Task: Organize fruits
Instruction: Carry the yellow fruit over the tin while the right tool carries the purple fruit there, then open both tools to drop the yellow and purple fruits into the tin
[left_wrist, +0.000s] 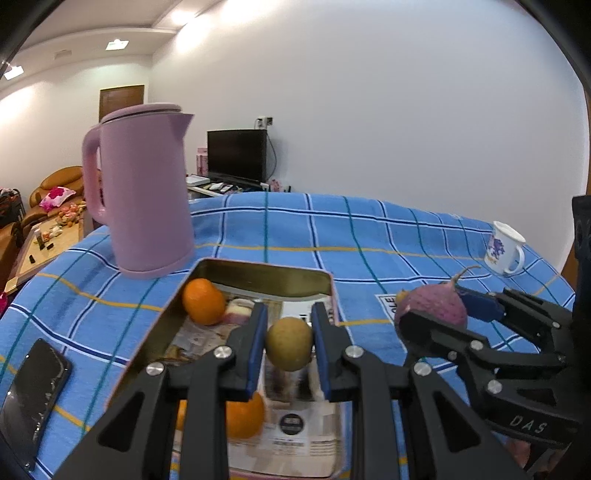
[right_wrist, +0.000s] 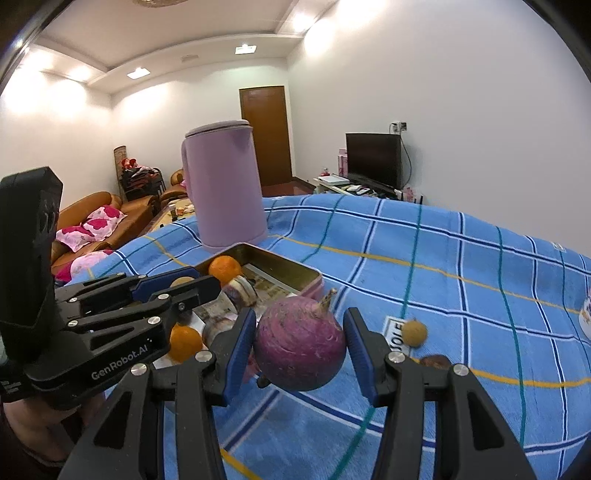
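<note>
L gripper (left_wrist: 289, 341) clenched on a small round yellow-green fruit (left_wrist: 289, 343), blue pads pressing both sides. Fruit is held in the air above the open rectangular gold-lined metal tin (left_wrist: 258, 266), roughly over its middle.

R gripper (right_wrist: 300, 341) grasping a round purple turnip-like veg w/ short stem (right_wrist: 300, 341), pads on both flanks, stem pointing up and away. It's lifted off the blue plaid tablecloth (right_wrist: 461, 280), just right of the tin's near right corner, not over the tin. In L wrist view the same veg shows at right, held between the R gripper's fingers, beside the tin.

Tin contents: newspaper lining (left_wrist: 291, 435), one orange (left_wrist: 204, 301) in the far left corner, a second orange (left_wrist: 245, 415) nearer the cam, partly hidden behind the L finger. A pale/purple-banded lump (left_wrist: 238, 312) sits next to the far orange, can't tell what it is.

Loose on cloth in R wrist view: small tan round fruit (right_wrist: 414, 333) just right of the R gripper, close to a white printed label on the cloth; dark brown round item (right_wrist: 436, 360) right behind the R finger, mostly hidden.

Other stuff: tall pink kettle w/ lid (left_wrist: 144, 199) standing upright just behind the tin's far left corner. White mug w/ purple print (left_wrist: 504, 249) far right on the cloth, well apart from the tin. Black phone (left_wrist: 31, 395) flat at the left edge of the cloth.
</note>
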